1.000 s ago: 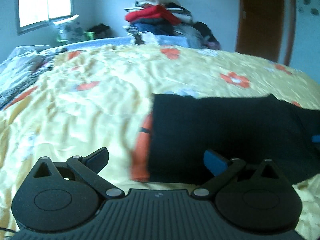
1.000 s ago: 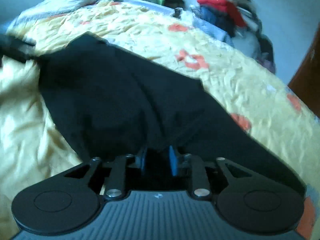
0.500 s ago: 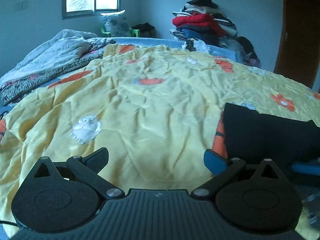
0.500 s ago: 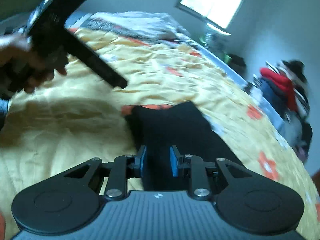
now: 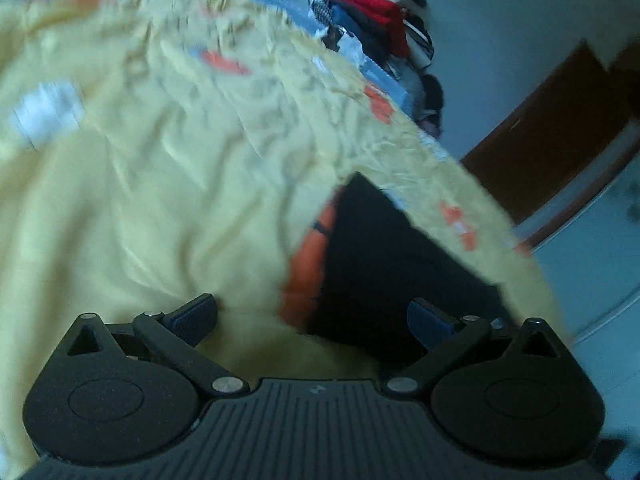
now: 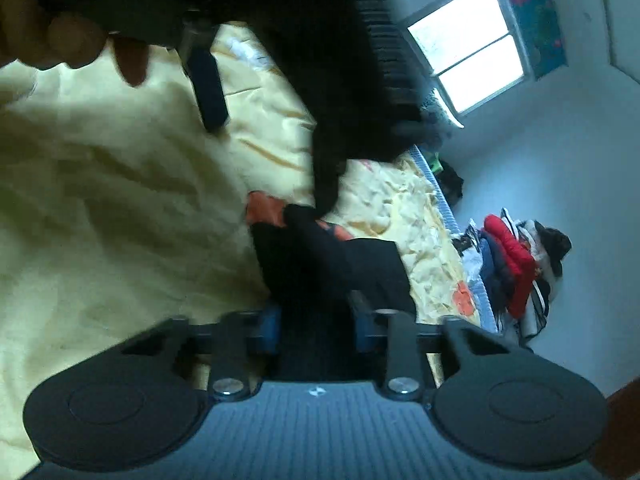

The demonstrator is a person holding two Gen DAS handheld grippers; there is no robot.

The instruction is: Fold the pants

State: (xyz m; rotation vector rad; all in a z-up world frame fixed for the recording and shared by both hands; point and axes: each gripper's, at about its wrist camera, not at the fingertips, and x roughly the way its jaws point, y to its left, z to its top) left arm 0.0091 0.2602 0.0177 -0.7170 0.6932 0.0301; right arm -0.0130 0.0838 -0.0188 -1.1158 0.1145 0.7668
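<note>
Now the pants [image 5: 384,264] lie folded into a dark, compact bundle on the bed's yellow cover [image 5: 140,200], toward its right side, with an orange patch of the cover's print showing along their left edge. The left hand-held gripper [image 5: 314,316] hangs over the near edge of the bundle with its jaws spread wide and nothing between them — its right finger [image 5: 430,320] sits above the black cloth and its left one above bare yellow cover.

From the right wrist view the same pants [image 6: 332,264] run from the middle of the bed down to the right hand-held gripper [image 6: 316,326]. Its jaws stand narrow, having just been closing a little, and dark cloth fills the gap between the blue pads [image 6: 270,326]; the picture is too dark and blurred there to say whether the pads press on it. At the top left of that view a person's hand [image 6: 60,36] holds the left gripper [image 6: 208,88], seen from the side, one finger pointing down at the cover and a dark part reaching to the far corner of the pants.

Beyond the bed, a heap of clothes [image 5: 376,24] with a red piece on top stands against the pale wall, a brown door [image 5: 560,128] to its right, and a bright window [image 6: 468,44] on the far wall.
</note>
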